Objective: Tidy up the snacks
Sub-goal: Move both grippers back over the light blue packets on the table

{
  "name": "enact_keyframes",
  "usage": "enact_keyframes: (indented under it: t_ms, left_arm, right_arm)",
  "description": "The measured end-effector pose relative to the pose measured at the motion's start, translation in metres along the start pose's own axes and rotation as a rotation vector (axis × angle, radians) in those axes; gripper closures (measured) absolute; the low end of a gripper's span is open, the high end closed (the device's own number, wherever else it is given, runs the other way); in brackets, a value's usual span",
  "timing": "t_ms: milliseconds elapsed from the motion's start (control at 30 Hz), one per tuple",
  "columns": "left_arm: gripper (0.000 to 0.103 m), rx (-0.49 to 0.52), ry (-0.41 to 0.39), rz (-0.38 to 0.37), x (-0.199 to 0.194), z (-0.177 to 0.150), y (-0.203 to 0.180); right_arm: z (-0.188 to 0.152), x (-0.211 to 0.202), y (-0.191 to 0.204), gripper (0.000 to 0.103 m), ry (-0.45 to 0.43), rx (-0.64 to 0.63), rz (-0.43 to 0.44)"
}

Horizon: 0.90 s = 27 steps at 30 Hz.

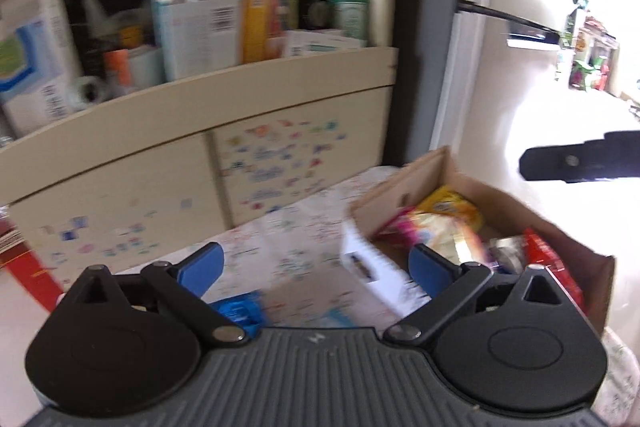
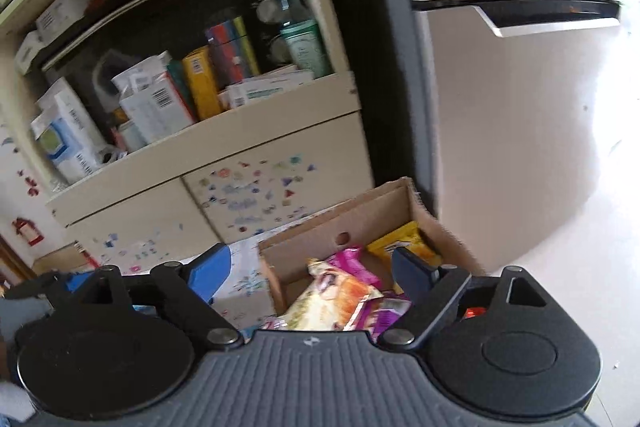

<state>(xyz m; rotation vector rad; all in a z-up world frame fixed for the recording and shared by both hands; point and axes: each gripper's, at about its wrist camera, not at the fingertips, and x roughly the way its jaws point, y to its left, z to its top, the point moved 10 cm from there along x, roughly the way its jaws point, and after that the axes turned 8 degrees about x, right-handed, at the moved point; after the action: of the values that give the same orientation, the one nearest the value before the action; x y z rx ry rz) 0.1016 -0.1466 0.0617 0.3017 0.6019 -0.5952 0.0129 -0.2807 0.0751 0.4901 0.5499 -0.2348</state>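
While both hand-held grippers, the left hand-held gripper (image 1: 316, 267) and the right hand-held gripper (image 2: 310, 277), stand wide apart and empty, we see the snack packets (image 2: 340, 295) piled in the cardboard box (image 2: 360, 215) on the bench (image 1: 288, 239). We judge them light, crinkly and slippery, best pinched at a sealed edge.

A cream shelf unit (image 2: 224, 131) stands behind the work surface, its open shelf crowded with white boxes (image 2: 158, 107), a yellow carton (image 2: 200, 83), a striped tin (image 2: 232, 47) and green tins (image 2: 306, 47) stacked at the right end. Below the shelf, cupboard doors (image 2: 256, 195) carry many small coloured stickers. A patterned tablecloth (image 1: 288, 227) covers the surface. To the right stands a pale refrigerator (image 2: 520, 107) with a dark handle recess (image 2: 516, 7).
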Motion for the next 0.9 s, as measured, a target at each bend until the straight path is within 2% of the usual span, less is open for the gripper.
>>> enact_keyframes:
  t_ms: [333, 500, 733, 900]
  left_arm:
    - [0.003, -0.125, 0.033, 0.120, -0.004, -0.022, 0.087]
    - [0.003, -0.089, 0.064, 0.181, 0.006, -0.035, 0.107]
    - [0.003, -0.103, 0.143, 0.263, 0.034, -0.066, 0.140]
    - [0.003, -0.173, 0.189, 0.279, 0.054, -0.088, 0.160]
  right_arm:
    - [-0.019, 0.016, 0.041, 0.011, 0.056, -0.108, 0.068]
    - [-0.034, 0.023, 0.062, 0.011, 0.090, -0.157, 0.112]
    - [-0.061, 0.040, 0.087, 0.013, 0.158, -0.208, 0.163]
    - [-0.083, 0.054, 0.101, 0.017, 0.222, -0.241, 0.180]
